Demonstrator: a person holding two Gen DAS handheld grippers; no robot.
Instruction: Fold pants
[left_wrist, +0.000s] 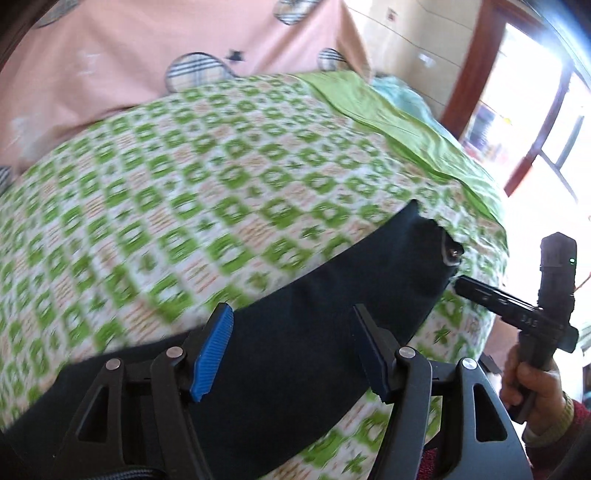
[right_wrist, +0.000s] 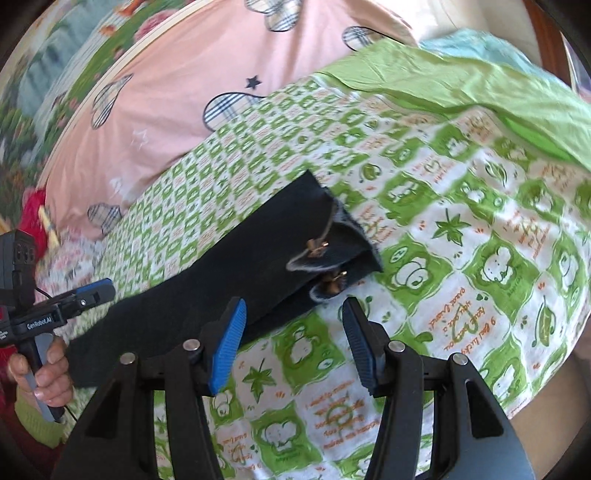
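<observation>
Pants (right_wrist: 229, 266): dark, folded into a long strip, lying diagonally on the bed (right_wrist: 461, 258), waist end far.
Left hand-held gripper (left_wrist: 291, 347): jaws wide, empty, above the strip's middle.
Right hand-held gripper (right_wrist: 291, 345): jaws apart, empty, beside the waist end.
Advice: pinch both layers at one end, carry it squarely onto the other, edges aligned.

We see a bed under a green-patterned sheet (right_wrist: 461, 229), a pink quilt (right_wrist: 192, 92) behind, and a bright, brown-framed window (left_wrist: 532, 110).
</observation>
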